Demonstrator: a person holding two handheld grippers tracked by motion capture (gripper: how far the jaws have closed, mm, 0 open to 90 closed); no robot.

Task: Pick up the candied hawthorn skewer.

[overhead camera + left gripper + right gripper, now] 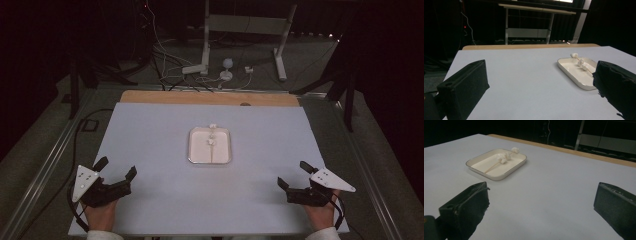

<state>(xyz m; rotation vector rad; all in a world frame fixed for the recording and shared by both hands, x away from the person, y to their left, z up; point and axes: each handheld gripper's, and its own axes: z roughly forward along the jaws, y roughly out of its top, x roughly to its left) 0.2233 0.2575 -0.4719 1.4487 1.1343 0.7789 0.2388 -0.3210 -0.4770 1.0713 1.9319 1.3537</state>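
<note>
Left gripper (116, 170) low over the near left corner of the pale desk (150, 130), jaws spread wide with nothing between them, bare desk surface in the gap. Right gripper (295, 174) low over the near right corner, jaws likewise wide apart and empty.

Small white square tray (194, 150) well ahead of both pairs of jaws, about midway between them, flat on the desk. In the left gripper view, tray (571, 75) ahead and off to the right, partly behind the right-hand jaw. In the right gripper view, tray (509, 168) ahead and to the left, beyond the left-hand jaw.

Thin wooden skewer (491, 166) lying in the tray, white marshmallow pieces (504, 158) threaded on its far half, one more at the tip by the far rim. Skewer well apart from either gripper, untouched.

Wooden desk edge (210, 98) beyond the pale surface, white stand legs (205, 45) and cables on the floor farther back.
</note>
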